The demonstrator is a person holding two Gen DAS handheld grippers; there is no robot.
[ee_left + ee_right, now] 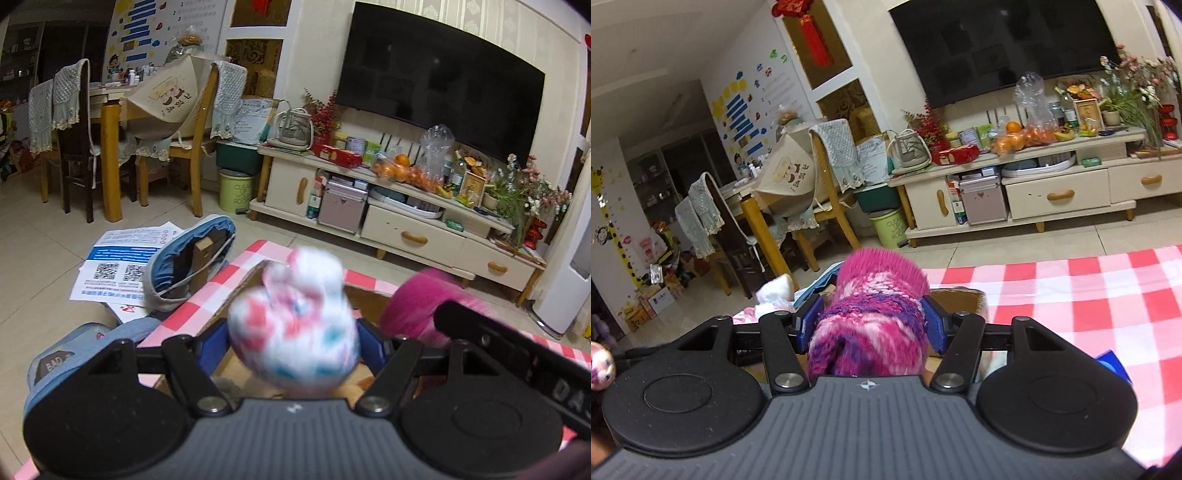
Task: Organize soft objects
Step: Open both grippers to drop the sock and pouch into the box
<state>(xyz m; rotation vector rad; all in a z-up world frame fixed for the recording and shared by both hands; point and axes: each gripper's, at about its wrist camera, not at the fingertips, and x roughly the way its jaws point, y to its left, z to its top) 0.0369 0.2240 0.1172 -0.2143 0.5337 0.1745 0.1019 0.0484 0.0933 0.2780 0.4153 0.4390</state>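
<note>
The bench (1071, 295) is covered by a red-and-white checked cloth (240, 280), and an open cardboard box (364, 295) sits on it. On the floor (44, 236) beside it lie printed sheets (110, 266).

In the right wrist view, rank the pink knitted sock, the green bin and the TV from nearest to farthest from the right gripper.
1. Pink knitted sock: clamped in the right gripper.
2. Green bin: on the floor, ahead.
3. TV: on the far wall, upper right.
</note>
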